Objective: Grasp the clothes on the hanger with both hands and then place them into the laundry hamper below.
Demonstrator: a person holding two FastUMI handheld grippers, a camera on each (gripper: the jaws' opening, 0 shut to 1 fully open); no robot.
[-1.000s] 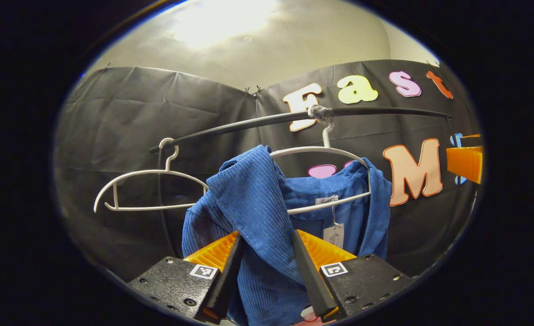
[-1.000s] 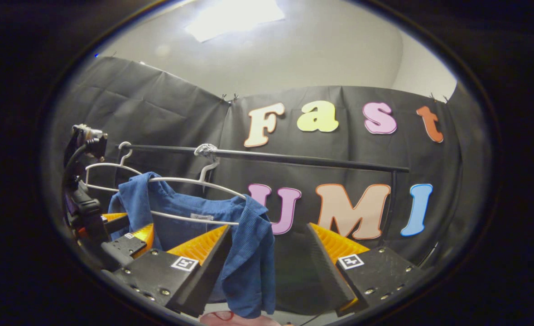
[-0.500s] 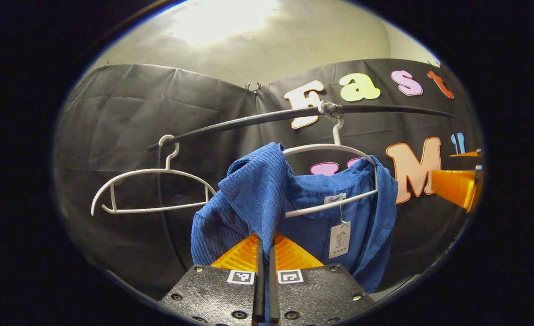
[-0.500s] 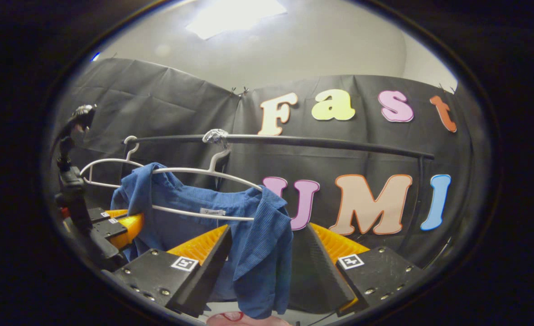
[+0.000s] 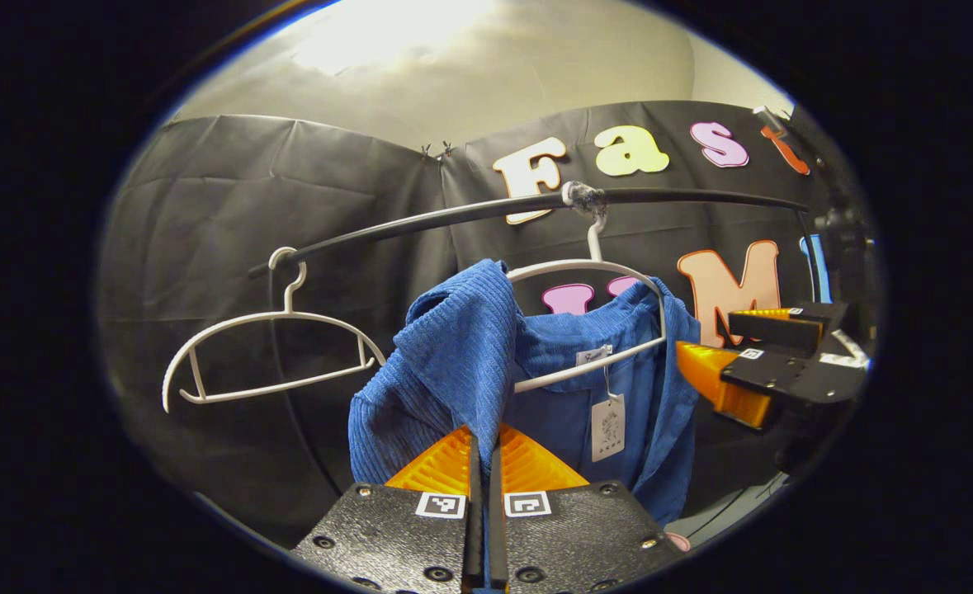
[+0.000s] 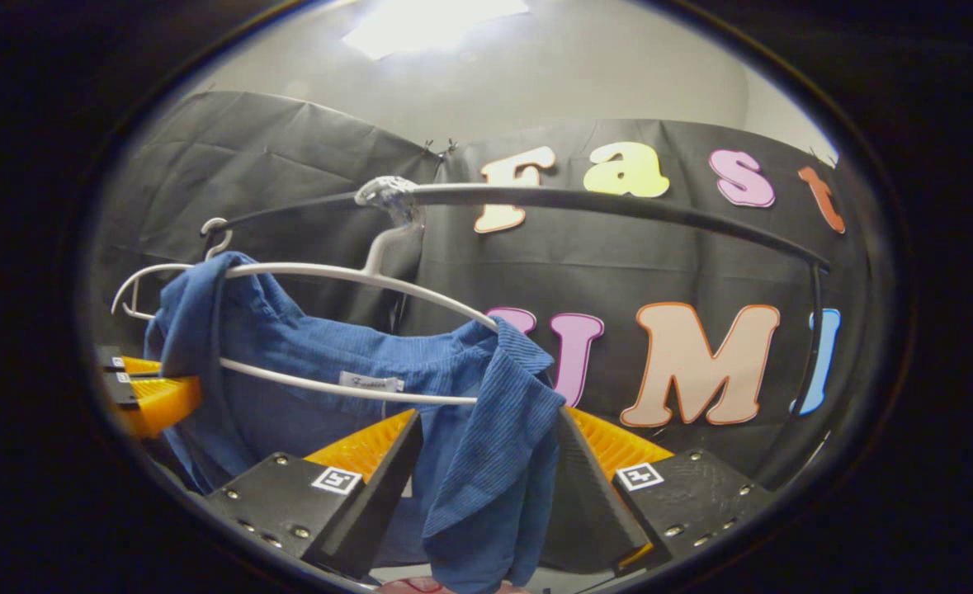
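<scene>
**Left clamped, right not yet closed**

Blue shirt (image 5: 486, 363) hung on the white hanger (image 5: 593, 272) from the black rail (image 5: 469, 219). Your left gripper (image 5: 481, 462) pinched its shoulder fabric; your right gripper (image 6: 486, 462) stood spread around the other shoulder. Spare hanger (image 5: 263, 346) alongside, black cloth wall (image 5: 205, 206) behind.

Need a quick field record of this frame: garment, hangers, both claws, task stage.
garment: blue corduroy shirt, draped on white hanger, paper tag hanging inside
rail: black rail carries that hanger and an empty white hanger beside it
left claw: shut on one shoulder of the shirt
right claw: open, fingers either side of the other shoulder fold
stage: shirt not yet off the hanger
</scene>
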